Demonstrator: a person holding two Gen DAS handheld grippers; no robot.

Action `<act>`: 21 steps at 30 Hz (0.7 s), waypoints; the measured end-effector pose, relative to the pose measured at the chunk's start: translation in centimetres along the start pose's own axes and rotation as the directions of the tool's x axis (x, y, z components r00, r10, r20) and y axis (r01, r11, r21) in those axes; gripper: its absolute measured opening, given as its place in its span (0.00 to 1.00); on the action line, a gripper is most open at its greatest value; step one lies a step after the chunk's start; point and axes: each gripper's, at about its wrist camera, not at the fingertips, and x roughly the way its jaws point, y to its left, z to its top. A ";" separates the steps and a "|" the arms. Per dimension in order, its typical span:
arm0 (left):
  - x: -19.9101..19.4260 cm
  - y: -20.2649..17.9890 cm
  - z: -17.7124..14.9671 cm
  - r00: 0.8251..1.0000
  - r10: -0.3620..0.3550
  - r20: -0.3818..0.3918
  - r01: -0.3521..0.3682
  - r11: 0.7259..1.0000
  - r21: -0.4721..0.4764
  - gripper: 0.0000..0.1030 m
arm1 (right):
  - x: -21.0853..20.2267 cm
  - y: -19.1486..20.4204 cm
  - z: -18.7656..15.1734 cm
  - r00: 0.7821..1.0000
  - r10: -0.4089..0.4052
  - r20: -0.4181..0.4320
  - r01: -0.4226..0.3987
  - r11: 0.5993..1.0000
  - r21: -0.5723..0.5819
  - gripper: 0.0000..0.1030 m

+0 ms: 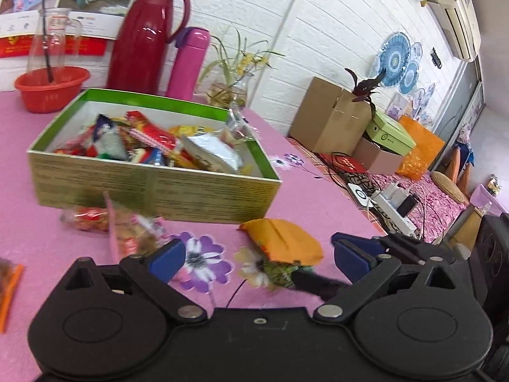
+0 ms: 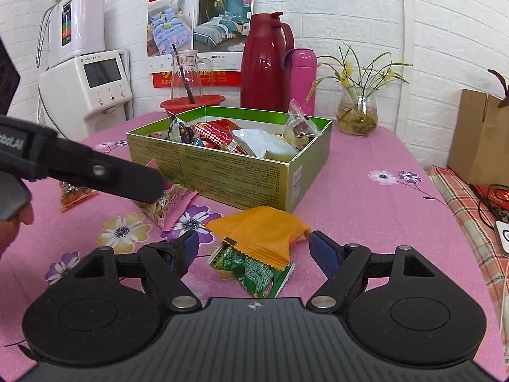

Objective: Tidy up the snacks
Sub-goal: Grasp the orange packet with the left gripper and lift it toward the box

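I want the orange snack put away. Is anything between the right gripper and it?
No. The right gripper is open with the orange packet right ahead; only a green packet lies partly beneath it.

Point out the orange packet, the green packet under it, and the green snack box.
orange packet (image 2: 261, 227): right wrist view, middle of its top face.
green packet (image 2: 254, 270): right wrist view, exposed patterned front.
green snack box (image 2: 235, 178): right wrist view, near side wall.

Place: a lived-in home room.
Counter (image 2: 366, 197): pink floral cloth.
Beyond the fingers: red thermos (image 2: 265, 60), flower vase (image 2: 358, 114), bedding calendar (image 2: 197, 28), water purifier (image 2: 86, 79).
Right: air conditioner (image 1: 455, 12).
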 end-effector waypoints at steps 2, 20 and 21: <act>1.7 -0.3 0.5 1.000 -0.013 -0.022 0.013 1.000 -0.010 1.00 | 0.6 0.0 0.0 1.000 0.008 -0.003 -0.008 1.000 0.003 1.00; 9.4 0.4 1.8 0.985 -0.078 -0.151 0.065 0.993 -0.094 0.19 | 3.4 -1.8 -0.1 0.996 0.085 -0.033 -0.080 0.987 0.138 0.87; 9.1 0.3 1.8 0.988 -0.070 -0.141 0.059 0.995 -0.081 0.19 | 3.3 -1.7 -0.1 0.996 0.086 -0.031 -0.081 0.988 0.132 0.79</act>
